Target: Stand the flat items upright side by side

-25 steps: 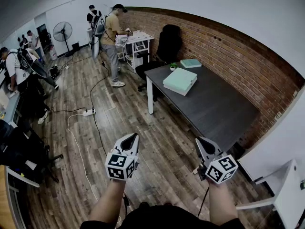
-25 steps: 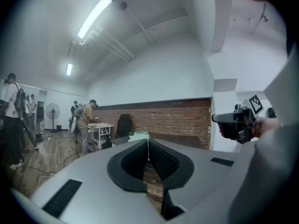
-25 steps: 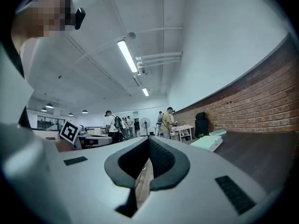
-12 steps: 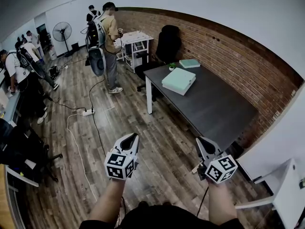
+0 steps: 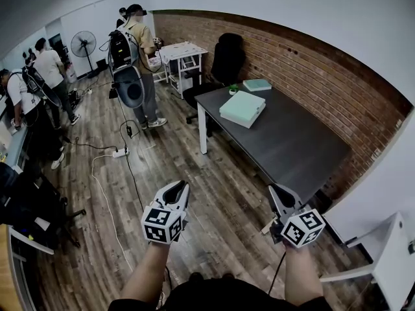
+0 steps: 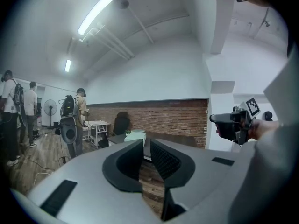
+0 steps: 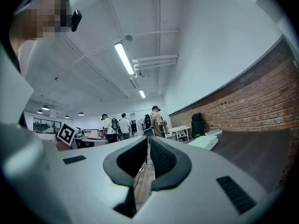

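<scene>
Two pale green flat items are seen lying flat on the dark grey rectangular table (image 5: 295,151): a larger, thicker one (image 5: 243,107) near the table's far left edge and a smaller one (image 5: 258,85) beyond it, close to the red brick wall (image 5: 324,76). They are apart, and neither is upright. Whether the thicker one is a stack cannot be told.

Two grippers are held over the wood-plank floor (image 5: 214,173), well apart from the table and the items. The left gripper (image 5: 182,188) is held with its jaws all but together, and nothing is gripped. The jaws of the right gripper (image 5: 274,192) are just starting to part from a narrow slit, with nothing between them.

One black office chair (image 5: 227,57) is placed at the table's far end. Bare floor is left between the grippers and the table's long left edge. One white power strip (image 5: 120,152) and its cables are laid on the floor to the left, where at least four people are standing.
</scene>
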